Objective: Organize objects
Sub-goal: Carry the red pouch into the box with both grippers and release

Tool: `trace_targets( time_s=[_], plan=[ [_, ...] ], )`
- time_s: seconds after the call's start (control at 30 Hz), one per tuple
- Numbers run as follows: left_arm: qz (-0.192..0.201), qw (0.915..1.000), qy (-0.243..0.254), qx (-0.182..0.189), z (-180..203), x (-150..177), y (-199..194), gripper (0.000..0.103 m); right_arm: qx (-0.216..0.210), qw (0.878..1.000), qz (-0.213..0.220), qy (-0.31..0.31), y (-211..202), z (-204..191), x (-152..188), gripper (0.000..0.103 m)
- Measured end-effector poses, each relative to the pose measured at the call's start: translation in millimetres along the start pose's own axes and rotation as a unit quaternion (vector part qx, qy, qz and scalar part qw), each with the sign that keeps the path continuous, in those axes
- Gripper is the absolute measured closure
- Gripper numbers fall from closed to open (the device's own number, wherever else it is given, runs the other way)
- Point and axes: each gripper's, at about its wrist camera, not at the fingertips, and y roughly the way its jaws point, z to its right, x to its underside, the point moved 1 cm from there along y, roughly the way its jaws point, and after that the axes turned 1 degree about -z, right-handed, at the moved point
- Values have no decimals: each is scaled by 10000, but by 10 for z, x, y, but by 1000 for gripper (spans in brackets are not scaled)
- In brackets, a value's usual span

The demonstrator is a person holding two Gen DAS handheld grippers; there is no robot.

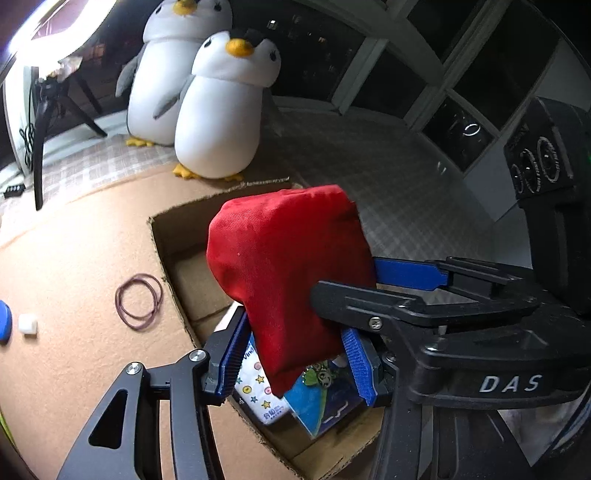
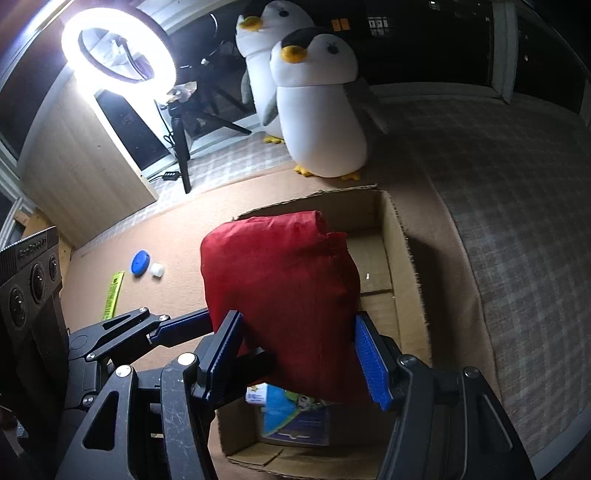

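"das" stands in white letters on the black body of my right gripper (image 1: 354,306), seen from my left wrist. the tissue pack (image 1: 258,387) in the box (image 1: 162,254) reads "vin", then cut off. other print is illegible.

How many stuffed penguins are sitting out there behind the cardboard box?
2. The front penguin stands just past the cardboard box; the rear penguin is close behind it, on its left and partly hidden by it. No others show.
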Motion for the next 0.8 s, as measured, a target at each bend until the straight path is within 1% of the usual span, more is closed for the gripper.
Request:
trace_targets(
  time_s=[0.07, 0.23, 0.43, 0.57, 0.7, 0.8],
  plan=[
    [-38, 10000, -54, 12, -42, -11, 6, 48, 10, 10000, 9, 20, -12, 5, 9, 46],
    [52, 10000, -37, -16, -126, 68, -148, 48, 17, 10000, 81, 37, -50, -63, 36, 46],
    [172, 9995, -149, -217, -363, 241, -491, 48, -48, 9998, 204, -58, -104, -367, 133, 46],
    [133, 9977, -262, -609, -637, 478, -788, 48, -93, 9993, 280, -210, -113, -651, 229, 46],
    [266, 9932, -433, -1046, -967, 755, -1177, 48, -140, 9988, 329, -348, -67, -977, 322, 46],
    [371, 9885, -546, -1358, -1227, 964, -1443, 47, -72, 9977, 482, -466, -49, -1239, 387, 46]
  ],
)
